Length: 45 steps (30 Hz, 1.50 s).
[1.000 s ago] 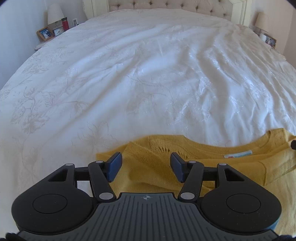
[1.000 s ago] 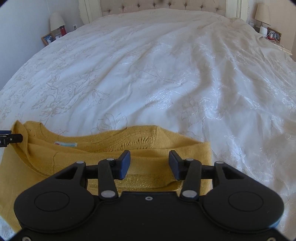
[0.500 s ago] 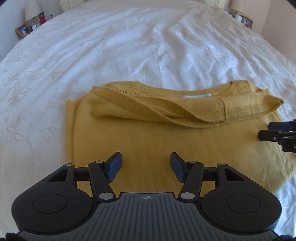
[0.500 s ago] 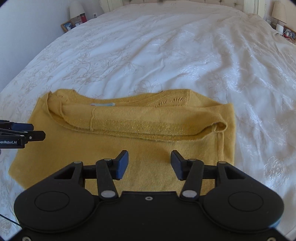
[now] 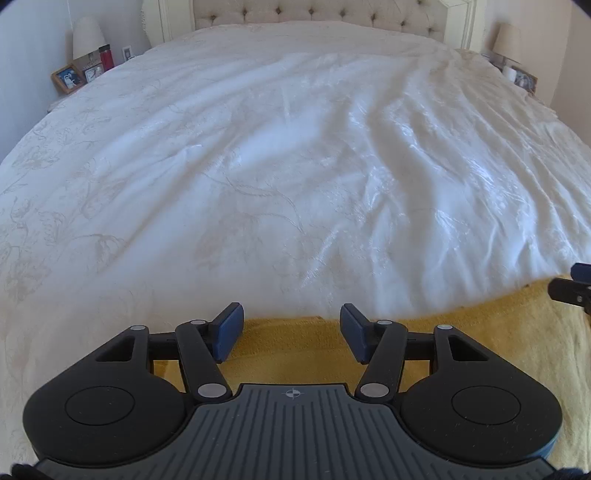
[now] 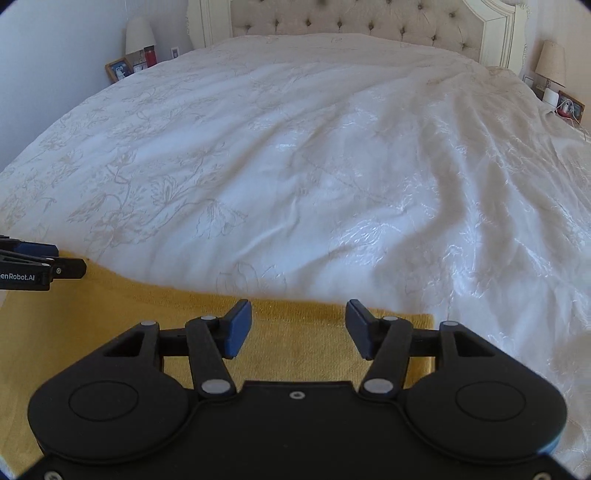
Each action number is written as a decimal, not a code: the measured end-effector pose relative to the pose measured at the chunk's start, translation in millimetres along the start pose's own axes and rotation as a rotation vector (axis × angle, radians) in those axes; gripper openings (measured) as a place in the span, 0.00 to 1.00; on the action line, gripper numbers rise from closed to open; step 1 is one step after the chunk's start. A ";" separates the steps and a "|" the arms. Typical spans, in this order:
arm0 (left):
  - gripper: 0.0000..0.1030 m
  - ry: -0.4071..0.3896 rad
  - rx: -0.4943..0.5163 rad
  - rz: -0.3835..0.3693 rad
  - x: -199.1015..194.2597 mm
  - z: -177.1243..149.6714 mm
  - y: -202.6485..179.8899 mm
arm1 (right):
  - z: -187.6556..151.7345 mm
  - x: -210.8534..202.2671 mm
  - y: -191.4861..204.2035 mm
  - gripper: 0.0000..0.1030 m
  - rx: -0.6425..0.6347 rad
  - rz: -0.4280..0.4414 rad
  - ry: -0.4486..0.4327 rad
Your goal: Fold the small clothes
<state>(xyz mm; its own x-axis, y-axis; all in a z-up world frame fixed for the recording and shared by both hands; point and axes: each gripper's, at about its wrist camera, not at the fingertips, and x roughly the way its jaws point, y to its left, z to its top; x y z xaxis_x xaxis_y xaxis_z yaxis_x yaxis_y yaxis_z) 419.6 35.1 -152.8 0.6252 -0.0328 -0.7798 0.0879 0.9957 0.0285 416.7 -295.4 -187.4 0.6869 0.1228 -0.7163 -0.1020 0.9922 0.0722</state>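
A mustard-yellow knitted sweater (image 5: 480,332) lies flat on the bed at the bottom of both views, also seen as the sweater (image 6: 110,314). Only its far strip shows; the rest is hidden under the grippers. My left gripper (image 5: 291,326) hovers over the sweater's far edge, open, blue pads apart with nothing pinched. My right gripper (image 6: 299,321) is over the same edge further right; its jaws are opening and the pads touch no cloth. Each gripper shows in the other's view: the right gripper (image 5: 570,290) at the right edge, the left gripper (image 6: 40,266) at the left edge.
A white embroidered bedspread (image 5: 295,166) stretches away, wrinkled on the right. A tufted headboard (image 6: 351,22) closes the far end. A lamp (image 5: 88,37), photo frames and a red bottle stand at far left; another lamp (image 6: 550,62) at far right.
Half a second ago both views looked down on the whole folded sweater. Now both grippers are forward and low over its far edge. The right jaws stand slightly wider.
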 end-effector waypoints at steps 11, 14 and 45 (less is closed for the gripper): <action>0.62 0.091 -0.058 0.081 -2.8 -43.7 47.0 | -44.0 1.6 -20.8 0.66 0.037 -0.032 0.135; 0.63 0.090 -0.135 0.139 -5.7 -42.3 68.0 | -45.8 -4.3 -29.3 0.68 0.067 -0.046 0.130; 0.48 -0.021 0.097 -0.145 -33.1 -31.3 1.9 | -47.4 -23.7 -15.4 0.71 0.077 -0.019 0.118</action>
<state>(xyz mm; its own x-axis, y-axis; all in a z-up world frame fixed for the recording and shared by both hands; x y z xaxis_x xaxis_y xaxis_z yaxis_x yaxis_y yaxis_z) 374.9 40.8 -146.5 0.6167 -0.1781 -0.7668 0.2522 0.9674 -0.0218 367.9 -314.6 -204.5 0.5981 0.1047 -0.7945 -0.0312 0.9937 0.1075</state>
